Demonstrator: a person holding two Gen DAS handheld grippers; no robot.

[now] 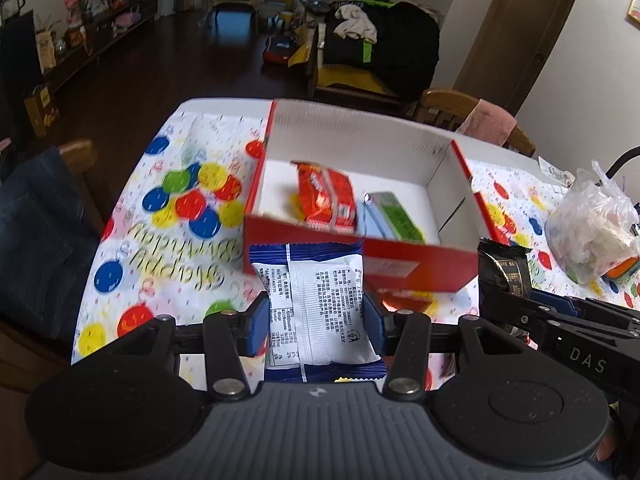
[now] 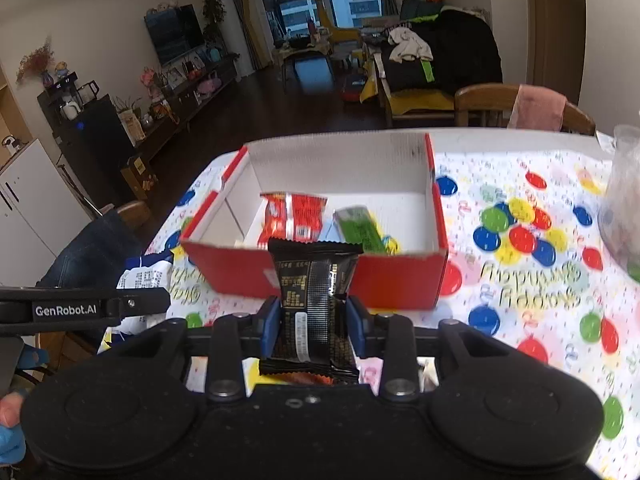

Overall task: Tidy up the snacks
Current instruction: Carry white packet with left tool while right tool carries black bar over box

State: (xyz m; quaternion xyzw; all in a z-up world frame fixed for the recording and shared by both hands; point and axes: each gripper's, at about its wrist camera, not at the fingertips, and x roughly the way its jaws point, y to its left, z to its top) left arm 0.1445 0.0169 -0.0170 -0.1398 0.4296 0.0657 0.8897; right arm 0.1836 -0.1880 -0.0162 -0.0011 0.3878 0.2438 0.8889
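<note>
A balloon-print cloth covers the surface in a living room. Nearest, in front of the red box, the left gripper clamps a blue-and-white snack packet. Beside it the right gripper pinches a black snack packet. Inside the box lie an orange packet and a green packet.

Corrugated cardboard box, glossy plastic tablecloth, shiny foil wrapper
</note>
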